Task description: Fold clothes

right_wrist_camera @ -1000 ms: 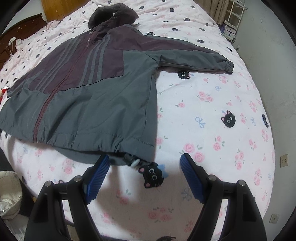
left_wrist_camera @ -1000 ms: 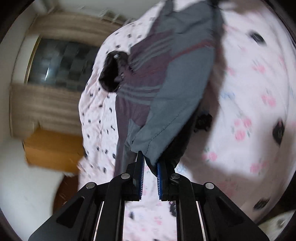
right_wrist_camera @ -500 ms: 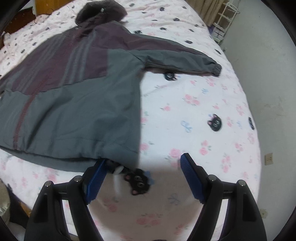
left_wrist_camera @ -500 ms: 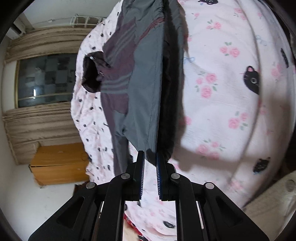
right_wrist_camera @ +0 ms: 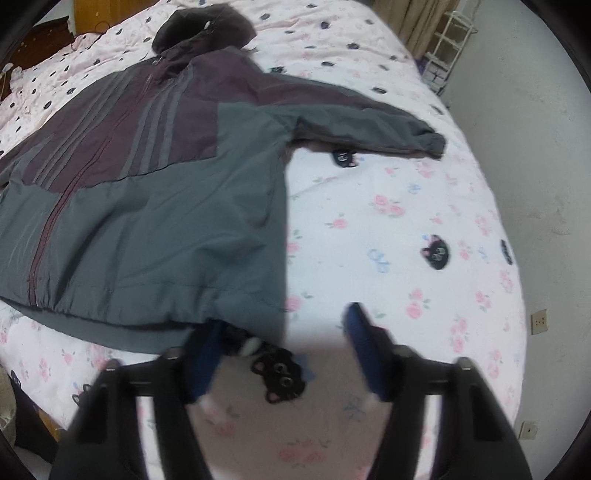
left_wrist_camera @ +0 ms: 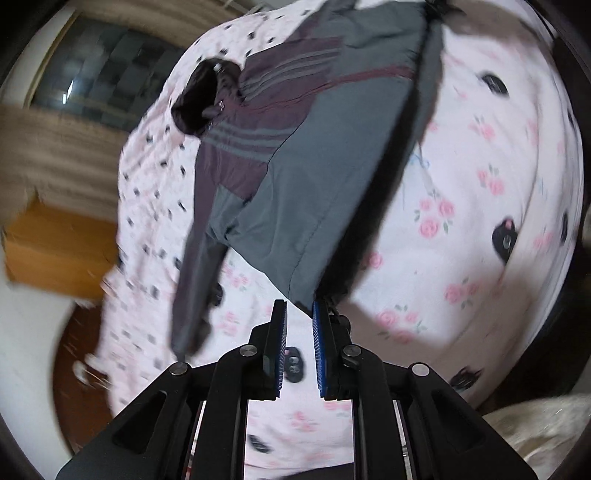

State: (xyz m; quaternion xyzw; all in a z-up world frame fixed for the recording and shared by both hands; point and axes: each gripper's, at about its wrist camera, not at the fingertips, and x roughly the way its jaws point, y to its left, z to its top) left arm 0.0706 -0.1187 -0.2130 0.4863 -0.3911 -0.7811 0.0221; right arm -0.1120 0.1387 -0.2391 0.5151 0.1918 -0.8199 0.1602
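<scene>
A grey and maroon jacket [right_wrist_camera: 147, 206] is being spread front-up on a bed [right_wrist_camera: 406, 221] covered by a pink sheet printed with roses and black cat faces. In the right wrist view the hood [right_wrist_camera: 205, 27] is lying toward 12 o'clock, one sleeve [right_wrist_camera: 369, 122] is being stretched out toward 2 o'clock with its cuff resting on the sheet, and the hem is running along the near edge from 9 o'clock to the centre.

In the left wrist view the left gripper [left_wrist_camera: 299, 314] is being held nearly closed, its blue pads pinched on a corner of the jacket's hem [left_wrist_camera: 306, 291]. The cloth is being lifted from that corner, so that the grey panel is rising off the sheet toward 12 o'clock, with a dark shadow lying under it at 1 o'clock. A loose sleeve [left_wrist_camera: 195, 280] is hanging down at 9 o'clock. A wooden cabinet [left_wrist_camera: 55, 251] is seen beyond the bed at 9 o'clock.

The right gripper [right_wrist_camera: 284, 332] is being closed at 6 o'clock over the hem's right corner. Its fingers [right_wrist_camera: 207, 350] are blurred; the left one seems to be just touching the hem edge, though no grip can be made out. A cat-face print [right_wrist_camera: 280, 373] is showing on the sheet between the jaws.
</scene>
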